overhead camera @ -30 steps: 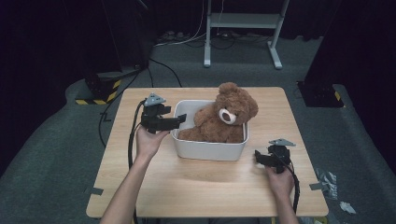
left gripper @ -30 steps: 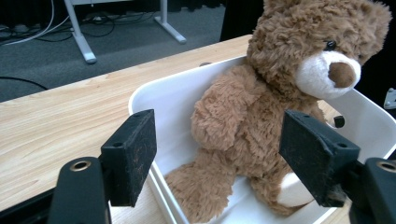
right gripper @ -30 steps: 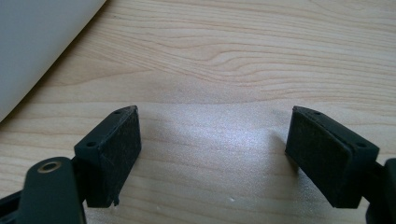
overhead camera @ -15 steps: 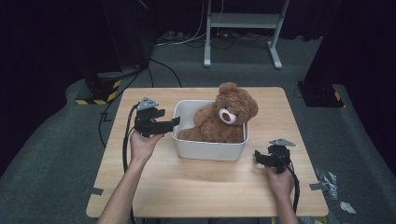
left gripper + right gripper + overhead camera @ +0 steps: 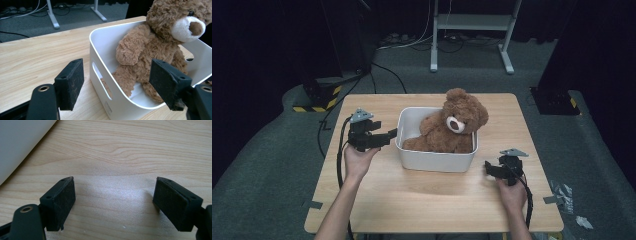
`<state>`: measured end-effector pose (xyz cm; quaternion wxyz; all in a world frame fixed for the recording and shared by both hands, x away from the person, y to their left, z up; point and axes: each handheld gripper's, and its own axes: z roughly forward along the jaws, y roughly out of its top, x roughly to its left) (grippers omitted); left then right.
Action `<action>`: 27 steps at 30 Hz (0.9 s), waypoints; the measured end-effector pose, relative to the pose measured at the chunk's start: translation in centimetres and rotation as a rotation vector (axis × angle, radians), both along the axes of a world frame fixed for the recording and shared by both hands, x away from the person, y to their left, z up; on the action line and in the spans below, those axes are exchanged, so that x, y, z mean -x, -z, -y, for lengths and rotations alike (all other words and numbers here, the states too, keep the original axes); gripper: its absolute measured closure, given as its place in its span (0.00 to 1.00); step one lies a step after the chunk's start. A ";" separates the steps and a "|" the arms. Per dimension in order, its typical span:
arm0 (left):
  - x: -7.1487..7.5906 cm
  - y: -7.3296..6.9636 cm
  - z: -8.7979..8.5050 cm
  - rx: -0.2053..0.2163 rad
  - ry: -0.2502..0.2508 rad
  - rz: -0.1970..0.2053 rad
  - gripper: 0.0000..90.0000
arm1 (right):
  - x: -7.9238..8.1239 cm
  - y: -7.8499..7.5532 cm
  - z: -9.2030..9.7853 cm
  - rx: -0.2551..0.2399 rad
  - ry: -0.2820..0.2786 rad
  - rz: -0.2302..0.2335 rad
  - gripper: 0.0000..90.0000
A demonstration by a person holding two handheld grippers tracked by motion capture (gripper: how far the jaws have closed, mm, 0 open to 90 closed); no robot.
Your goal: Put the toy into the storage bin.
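Left gripper (image 5: 391,134), jaws apart and empty, lines up beside the white plastic bin (image 5: 117,105) holding the brown plush teddy bear (image 5: 155,47). Best to straddle the near wall squarely before closing. Right gripper (image 5: 488,169) rests wide and empty on the wooden table (image 5: 412,200).

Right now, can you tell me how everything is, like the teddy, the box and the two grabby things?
Teddy bear: sitting in the bin, leaning on its far right corner, head above the rim.
White bin: upright on the table, no lid.
Left hand-held gripper: jaws open, beside the bin's left wall, holding nothing.
Right hand-held gripper: jaws open, low over the table, holding nothing.
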<state>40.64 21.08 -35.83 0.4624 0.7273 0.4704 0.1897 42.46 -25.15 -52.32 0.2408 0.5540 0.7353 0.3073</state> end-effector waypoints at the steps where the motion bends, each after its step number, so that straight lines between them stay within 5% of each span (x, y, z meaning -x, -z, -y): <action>1: 0.1 -0.1 -0.1 0.003 -0.007 0.002 0.31 | 0.0 0.0 0.0 0.000 0.000 0.000 0.19; 27: 3.3 0.4 -0.4 0.015 -0.086 0.025 0.30 | -0.1 0.0 0.0 -0.004 0.000 -0.002 0.20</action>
